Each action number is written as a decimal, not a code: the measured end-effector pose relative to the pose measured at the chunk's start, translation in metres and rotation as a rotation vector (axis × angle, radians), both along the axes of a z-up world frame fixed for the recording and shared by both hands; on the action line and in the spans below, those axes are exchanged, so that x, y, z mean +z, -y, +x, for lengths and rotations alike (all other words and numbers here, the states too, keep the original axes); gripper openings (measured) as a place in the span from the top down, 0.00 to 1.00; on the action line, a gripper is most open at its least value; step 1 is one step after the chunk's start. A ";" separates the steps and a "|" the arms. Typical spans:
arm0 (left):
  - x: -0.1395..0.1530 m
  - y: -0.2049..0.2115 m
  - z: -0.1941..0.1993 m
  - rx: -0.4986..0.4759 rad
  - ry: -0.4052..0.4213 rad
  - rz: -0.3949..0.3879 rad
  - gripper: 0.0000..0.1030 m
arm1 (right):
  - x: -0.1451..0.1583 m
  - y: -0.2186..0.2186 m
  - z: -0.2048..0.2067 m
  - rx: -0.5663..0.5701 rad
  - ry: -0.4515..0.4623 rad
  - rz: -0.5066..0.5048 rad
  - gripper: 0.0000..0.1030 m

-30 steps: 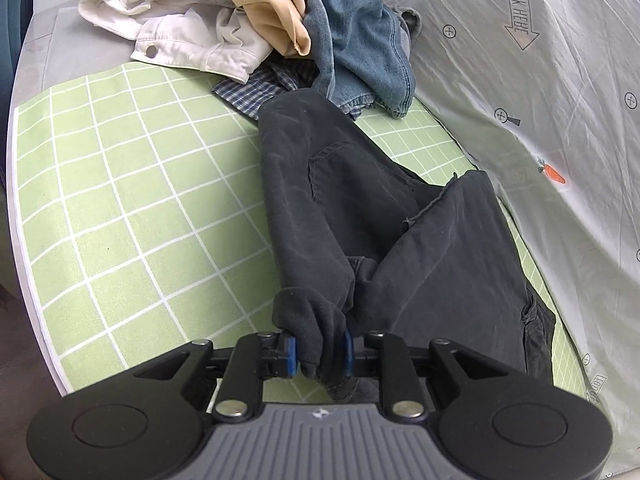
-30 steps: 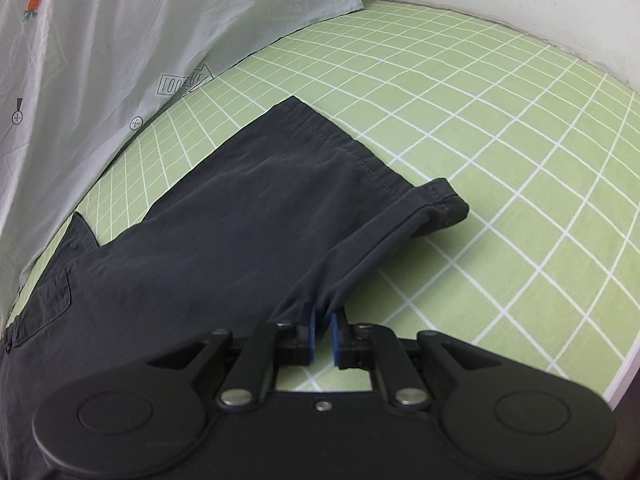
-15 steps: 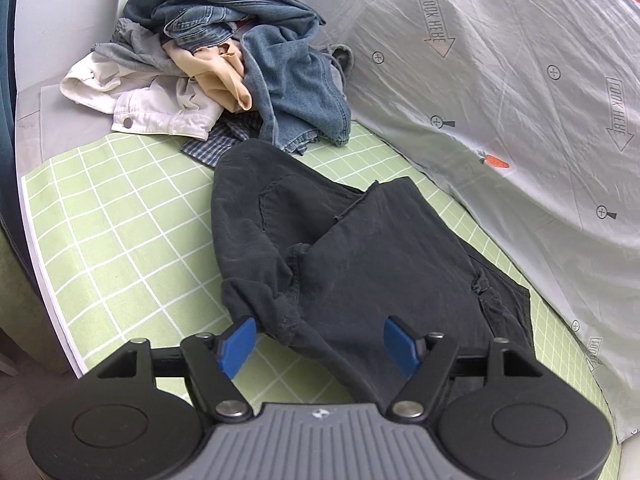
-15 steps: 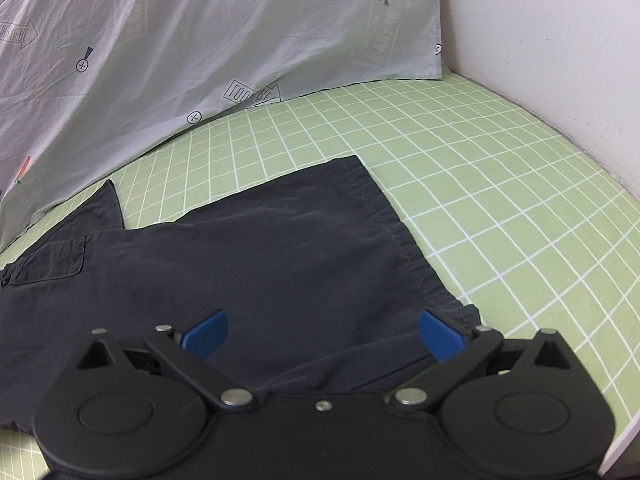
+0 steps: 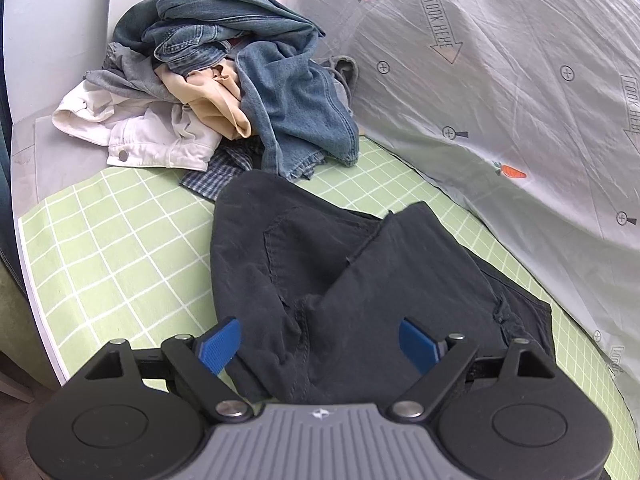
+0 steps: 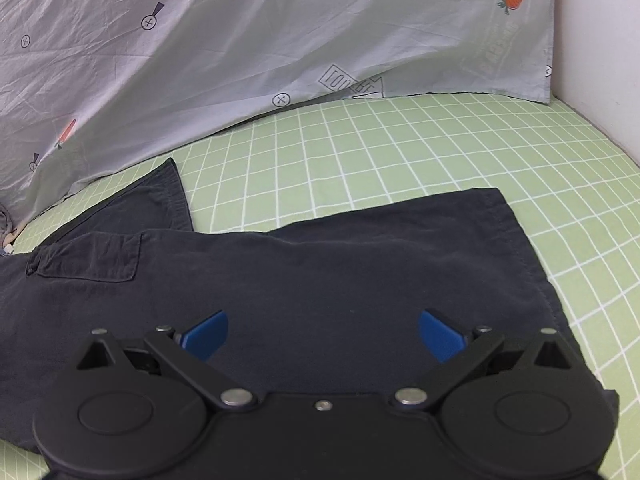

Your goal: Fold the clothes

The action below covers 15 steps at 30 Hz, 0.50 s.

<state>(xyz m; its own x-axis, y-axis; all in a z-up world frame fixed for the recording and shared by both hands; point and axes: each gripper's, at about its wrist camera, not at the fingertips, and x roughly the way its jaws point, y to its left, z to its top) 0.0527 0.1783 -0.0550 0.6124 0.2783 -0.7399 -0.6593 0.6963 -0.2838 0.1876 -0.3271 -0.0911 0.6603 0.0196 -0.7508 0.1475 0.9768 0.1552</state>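
Note:
Dark charcoal shorts (image 5: 360,280) lie on the green checked sheet (image 5: 112,248). In the left wrist view they are folded over themselves with a bunched edge near my left gripper (image 5: 320,344), which is open and empty just above them. In the right wrist view the shorts (image 6: 304,272) lie mostly flat, a back pocket (image 6: 88,260) at the left and a leg hem at the right. My right gripper (image 6: 324,334) is open and empty over the shorts.
A pile of unfolded clothes (image 5: 224,80), with blue jeans, a white jacket and a tan garment, sits at the far end of the bed. A grey printed sheet (image 5: 500,92) rises along the side (image 6: 240,40). A white wall (image 6: 600,40) stands at the right.
Both grippers were shut on the shorts' edge one second ago. Both have opened, let go of the cloth and pulled back and up. The shorts now lie flatter.

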 end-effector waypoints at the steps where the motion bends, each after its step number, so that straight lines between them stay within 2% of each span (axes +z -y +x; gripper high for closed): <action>1: -0.001 -0.010 0.006 0.006 -0.008 0.004 0.16 | 0.001 -0.009 0.012 0.013 0.002 0.000 0.00; 6: -0.019 -0.062 0.039 0.015 -0.068 0.014 0.16 | 0.003 -0.054 0.073 0.083 0.006 0.000 0.00; 9: -0.036 -0.095 0.053 0.012 -0.101 -0.032 0.16 | -0.002 -0.079 0.112 0.130 -0.014 0.004 0.01; 15: -0.075 -0.139 0.078 0.009 -0.176 -0.091 0.16 | -0.031 -0.128 0.175 0.214 -0.099 -0.009 0.27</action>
<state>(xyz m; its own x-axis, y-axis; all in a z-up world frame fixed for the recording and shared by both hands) 0.1305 0.3175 -0.1303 0.4693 0.2102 -0.8577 -0.7107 0.6664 -0.2256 0.3630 -0.1988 -0.1219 0.5645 0.1448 -0.8126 -0.0493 0.9887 0.1419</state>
